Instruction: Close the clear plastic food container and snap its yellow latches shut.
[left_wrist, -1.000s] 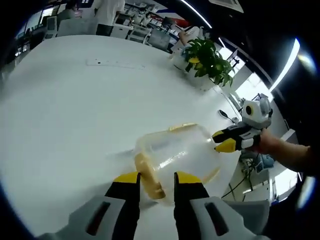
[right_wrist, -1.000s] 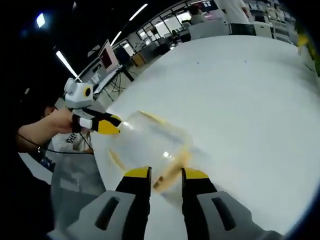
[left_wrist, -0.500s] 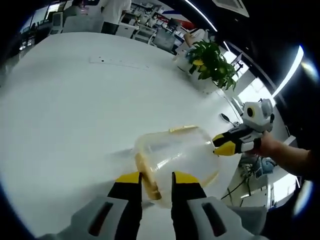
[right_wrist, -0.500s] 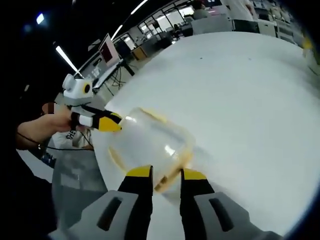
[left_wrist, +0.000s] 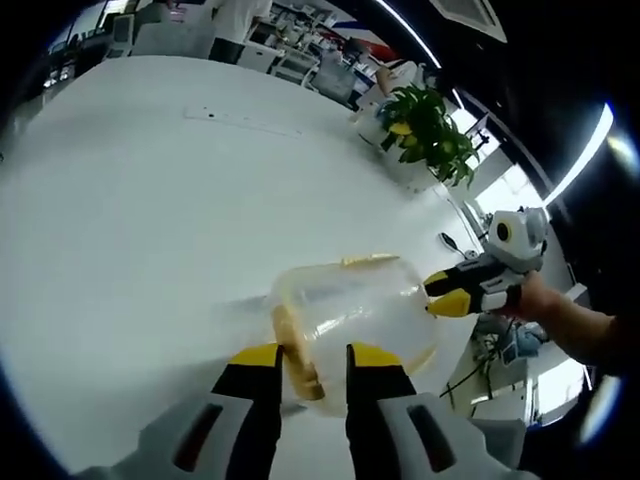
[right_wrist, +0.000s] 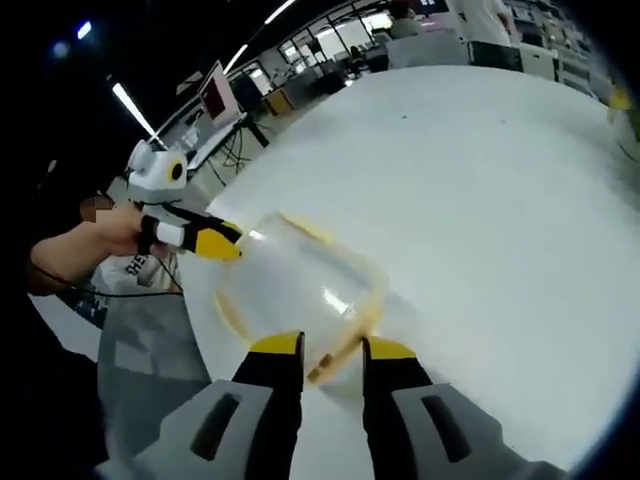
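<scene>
The clear plastic container (left_wrist: 355, 315) lies on the white table (left_wrist: 150, 220), lid on. A yellow latch (left_wrist: 298, 352) on its near end sits between the jaws of my left gripper (left_wrist: 314, 358), which is shut on it. Another latch (left_wrist: 366, 259) shows on the far side. My right gripper (left_wrist: 448, 292) comes in from the right, its tips at the container's opposite end. In the right gripper view the container (right_wrist: 300, 285) has a yellow latch (right_wrist: 337, 350) pinched in my right gripper (right_wrist: 333, 347), and the left gripper (right_wrist: 205, 242) touches its far end.
A potted plant (left_wrist: 425, 125) stands at the table's far edge, with a white power strip (left_wrist: 240, 122) further left. A person's hand (right_wrist: 110, 230) holds the left gripper. The table edge runs close behind the container (right_wrist: 200, 330), with floor and a monitor (right_wrist: 215, 100) beyond.
Both views have shifted slightly with the hands. The container and both grippers keep the same hold and places.
</scene>
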